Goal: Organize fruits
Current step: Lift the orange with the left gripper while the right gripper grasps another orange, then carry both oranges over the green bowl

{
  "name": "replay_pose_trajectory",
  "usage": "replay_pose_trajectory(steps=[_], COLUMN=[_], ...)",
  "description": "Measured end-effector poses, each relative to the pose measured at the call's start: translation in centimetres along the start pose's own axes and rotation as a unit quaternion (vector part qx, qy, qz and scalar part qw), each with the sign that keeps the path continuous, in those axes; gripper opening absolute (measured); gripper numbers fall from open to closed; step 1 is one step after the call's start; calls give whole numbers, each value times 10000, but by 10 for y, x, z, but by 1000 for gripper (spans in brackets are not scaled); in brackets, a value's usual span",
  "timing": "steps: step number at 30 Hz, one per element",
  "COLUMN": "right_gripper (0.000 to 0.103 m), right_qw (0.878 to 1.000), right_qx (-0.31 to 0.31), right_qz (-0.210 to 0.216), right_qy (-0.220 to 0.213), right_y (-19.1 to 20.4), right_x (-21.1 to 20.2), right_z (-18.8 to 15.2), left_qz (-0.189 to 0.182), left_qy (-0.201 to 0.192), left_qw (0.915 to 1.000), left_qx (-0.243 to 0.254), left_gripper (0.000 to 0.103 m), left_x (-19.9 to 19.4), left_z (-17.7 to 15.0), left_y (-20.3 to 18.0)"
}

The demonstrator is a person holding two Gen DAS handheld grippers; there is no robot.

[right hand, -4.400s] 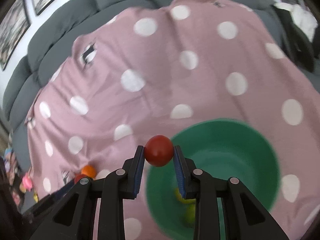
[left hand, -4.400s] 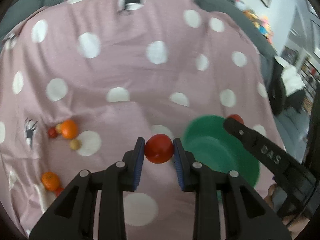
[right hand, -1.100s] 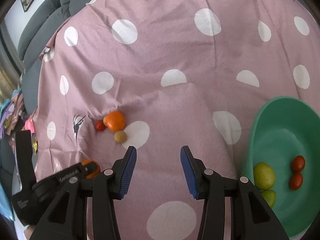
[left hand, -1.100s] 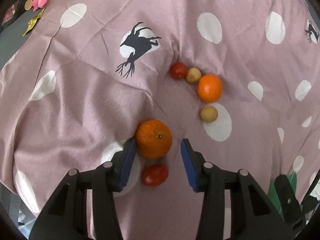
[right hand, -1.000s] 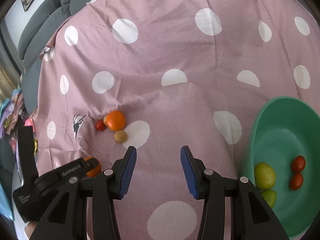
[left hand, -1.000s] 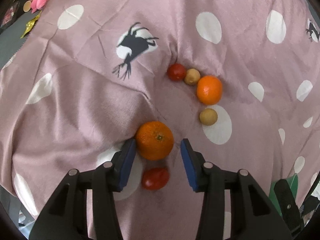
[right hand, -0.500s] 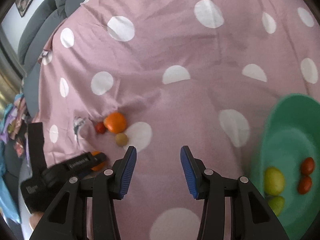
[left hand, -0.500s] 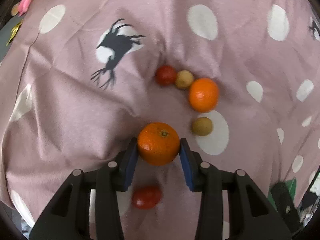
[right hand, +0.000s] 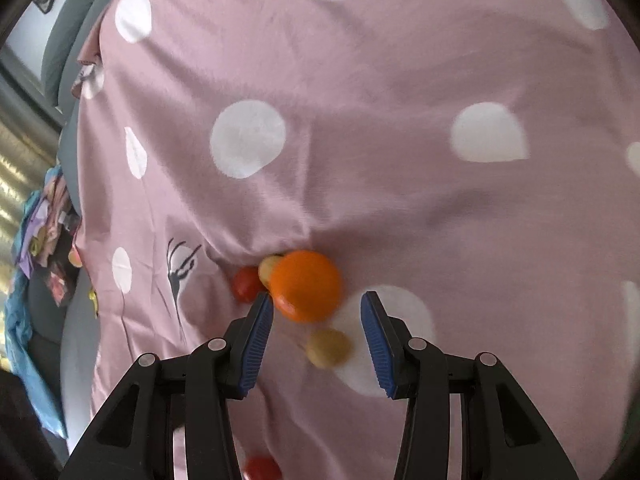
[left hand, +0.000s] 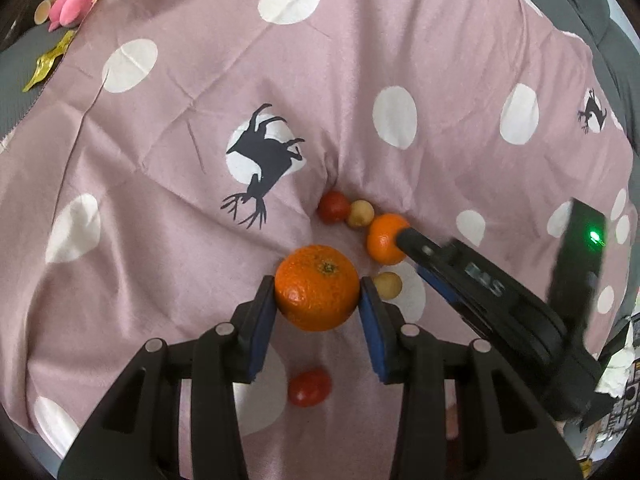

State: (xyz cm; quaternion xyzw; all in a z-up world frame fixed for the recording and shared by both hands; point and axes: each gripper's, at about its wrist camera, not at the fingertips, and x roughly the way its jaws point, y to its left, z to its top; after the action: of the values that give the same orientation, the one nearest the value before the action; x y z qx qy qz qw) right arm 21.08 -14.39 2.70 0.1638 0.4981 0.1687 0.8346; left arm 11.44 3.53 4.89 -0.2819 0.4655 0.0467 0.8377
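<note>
My left gripper is shut on a large orange and holds it above the pink spotted sheet. A red tomato lies on the sheet below it. Behind lie a small red tomato, a tan fruit, a second orange and another tan fruit. My right gripper is open and hovers over this cluster: the second orange is just ahead of its tips, a tan fruit lies between its fingers. It reaches in from the right in the left wrist view.
The sheet covers a grey sofa. A black deer print lies left of the fruit cluster. A pink toy and a gold wrapper lie off the sheet's far left edge. Another red tomato shows low in the right wrist view.
My left gripper closed on the large orange and lifted it off the sheet. My right gripper swung left, away from the green bowl, down over the fruit cluster.
</note>
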Motion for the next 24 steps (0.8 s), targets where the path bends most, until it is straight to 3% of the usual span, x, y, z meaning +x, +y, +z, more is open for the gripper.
replay_pose_trajectory(steps=[8, 14, 19, 24], right_gripper=[47, 46, 46, 46], right_qw=[9998, 9996, 9983, 9944], right_qx=[178, 207, 357, 363], right_qz=[-77, -122, -89, -427], right_qy=[24, -136, -449, -901], right_y=[4, 2, -9, -23], right_x=[25, 19, -24, -90], right_z=[7, 1, -9, -36], left_qz=[-25, -30, -59, -111], left_qy=[-57, -91, -171, -222], left_qw=[9999, 9997, 9991, 9970], left_qx=[95, 203, 393, 733], left_gripper=[40, 40, 40, 40], left_x=[2, -2, -9, -18], left_z=[1, -2, -6, -20], left_y=[-3, -5, -17, -34])
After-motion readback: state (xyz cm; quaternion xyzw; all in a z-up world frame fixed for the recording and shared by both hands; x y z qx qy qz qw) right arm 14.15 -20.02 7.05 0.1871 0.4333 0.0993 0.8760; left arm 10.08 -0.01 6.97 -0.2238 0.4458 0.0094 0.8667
